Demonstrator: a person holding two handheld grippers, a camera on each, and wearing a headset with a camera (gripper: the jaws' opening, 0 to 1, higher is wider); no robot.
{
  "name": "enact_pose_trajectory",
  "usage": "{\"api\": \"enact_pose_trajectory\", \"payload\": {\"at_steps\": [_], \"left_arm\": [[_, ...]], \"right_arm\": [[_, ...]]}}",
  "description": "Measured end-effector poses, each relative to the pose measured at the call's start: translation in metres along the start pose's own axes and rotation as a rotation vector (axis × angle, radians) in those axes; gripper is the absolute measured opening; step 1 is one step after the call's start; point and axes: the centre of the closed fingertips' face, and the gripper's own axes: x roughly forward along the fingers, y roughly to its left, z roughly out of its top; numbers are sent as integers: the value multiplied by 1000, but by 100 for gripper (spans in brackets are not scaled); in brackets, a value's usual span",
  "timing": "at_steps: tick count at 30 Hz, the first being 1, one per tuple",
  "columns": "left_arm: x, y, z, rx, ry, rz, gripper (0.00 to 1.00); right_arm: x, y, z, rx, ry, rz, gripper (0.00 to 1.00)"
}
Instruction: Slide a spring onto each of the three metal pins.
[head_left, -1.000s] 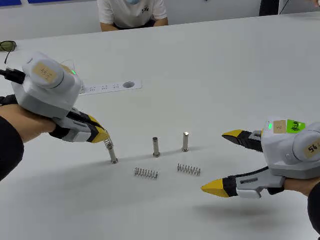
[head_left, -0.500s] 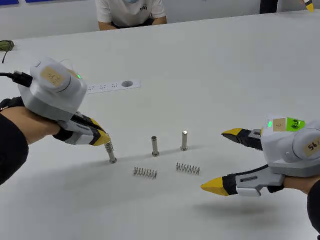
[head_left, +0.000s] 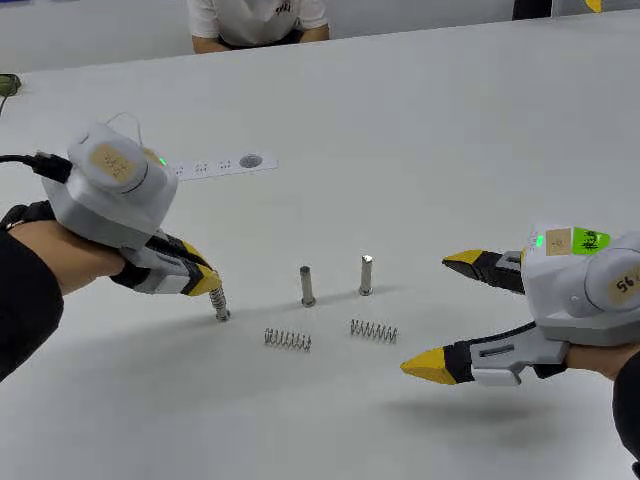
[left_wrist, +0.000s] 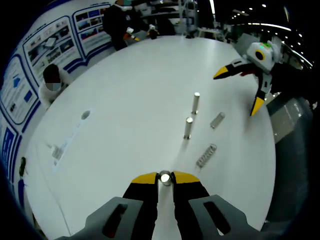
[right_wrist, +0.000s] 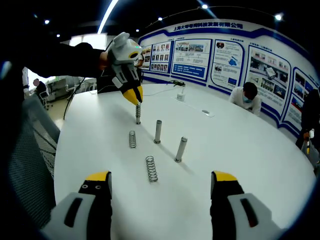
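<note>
Where the left gripper (head_left: 210, 283) pinches a spring (head_left: 217, 298), that spring sits threaded on the leftmost pin (head_left: 222, 314). Upright and bare: middle pin (head_left: 307, 286), right pin (head_left: 366, 275). Flat on the table (head_left: 420, 150), near those pins: left loose spring (head_left: 287, 340), right loose spring (head_left: 374, 330). Jaws of the right gripper (head_left: 442, 313): wide apart, empty.

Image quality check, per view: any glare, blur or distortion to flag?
Head view: even soft light, sharp, faint shadows beside the metal pins on the white table. Left gripper view: strong fisheye bend of the table edge, bright glint on the pin top between the jaws. Right gripper view: fisheye curves the wall posters; ceiling strip light blows out.
</note>
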Motion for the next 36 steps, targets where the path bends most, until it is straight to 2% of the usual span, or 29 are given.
{"api": "enact_pose_trajectory", "payload": {"at_steps": [36], "left_arm": [[11,-1,-12,-26,-3,4,11]], "right_arm": [[2,1,-2,1,11,8,83]]}}
